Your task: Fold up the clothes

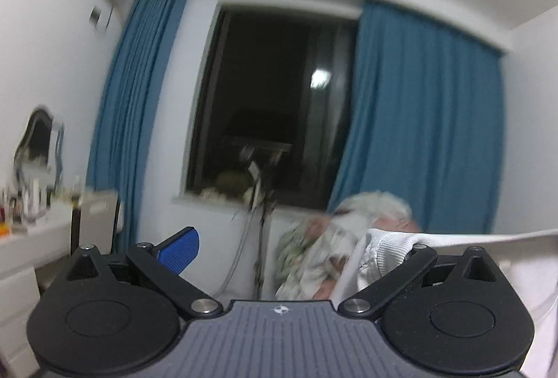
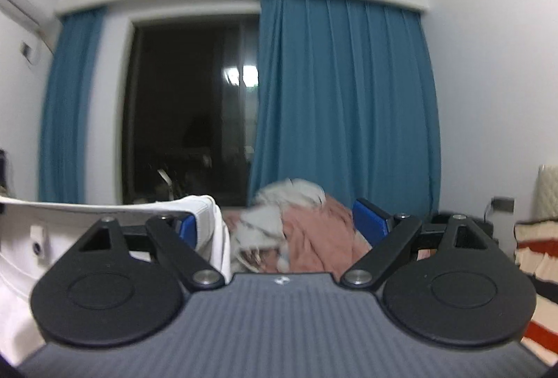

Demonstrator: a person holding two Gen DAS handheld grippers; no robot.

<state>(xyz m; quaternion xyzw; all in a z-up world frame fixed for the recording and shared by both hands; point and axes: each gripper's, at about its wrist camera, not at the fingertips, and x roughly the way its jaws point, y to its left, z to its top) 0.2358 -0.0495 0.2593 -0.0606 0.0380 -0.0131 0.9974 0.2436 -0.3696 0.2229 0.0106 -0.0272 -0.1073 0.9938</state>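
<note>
- White dressing table point(image 1: 31, 235) with a mirror point(image 1: 38, 137) stands far left.
- Left tool point(image 1: 279, 245) is spread wide, a white garment point(image 1: 453, 238) draped over its right finger.
- Right tool point(image 2: 279, 224) is spread too, the garment over its left finger.
- Pink and grey clothes pile point(image 2: 300, 221) lies ahead, below blue curtains point(image 2: 345, 98).

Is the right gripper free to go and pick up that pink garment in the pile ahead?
Probably not yet: the right gripper is open, but the white garment hangs over its left finger. The pink garment lies unobstructed ahead.
</note>
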